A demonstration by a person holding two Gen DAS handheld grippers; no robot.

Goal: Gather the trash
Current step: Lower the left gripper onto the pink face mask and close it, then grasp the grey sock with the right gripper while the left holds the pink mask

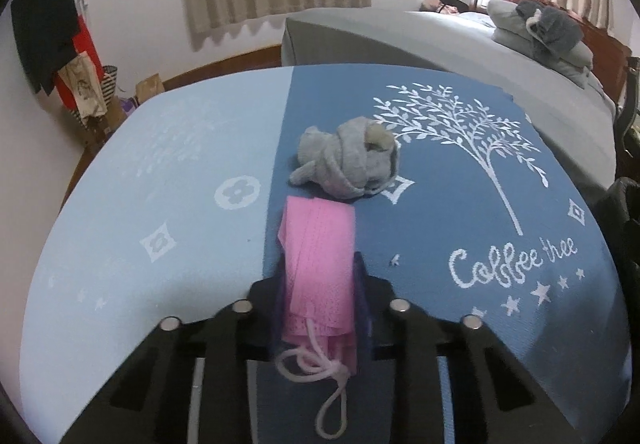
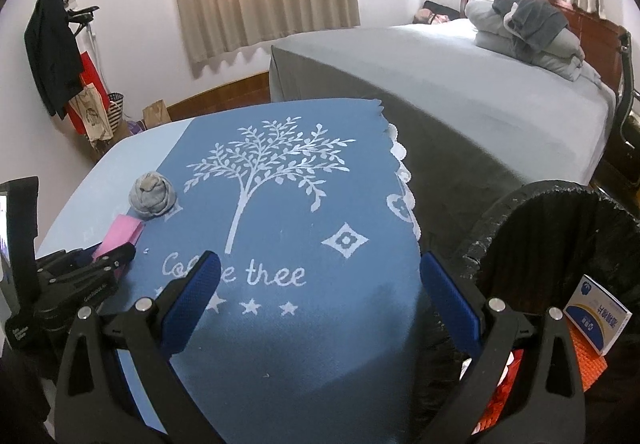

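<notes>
My left gripper (image 1: 318,264) is shut on a folded pink face mask (image 1: 320,252), its ear loops hanging toward the camera. The mask's far end lies on the blue tablecloth (image 1: 440,172) just before a balled grey sock (image 1: 348,160). In the right wrist view the left gripper (image 2: 116,256) holds the mask (image 2: 120,230) at the left, near the sock (image 2: 152,196). My right gripper (image 2: 320,284) is open and empty over the cloth's near right edge. A black-lined trash bin (image 2: 560,228) stands at the right, holding a white and blue box (image 2: 598,314) and orange items.
A grey bed (image 2: 460,84) with folded bedding lies behind the table. A coat rack with bags (image 2: 60,56) stands at the left wall. Curtains hang at the back. The tablecloth's lace edge (image 2: 404,172) hangs on the right.
</notes>
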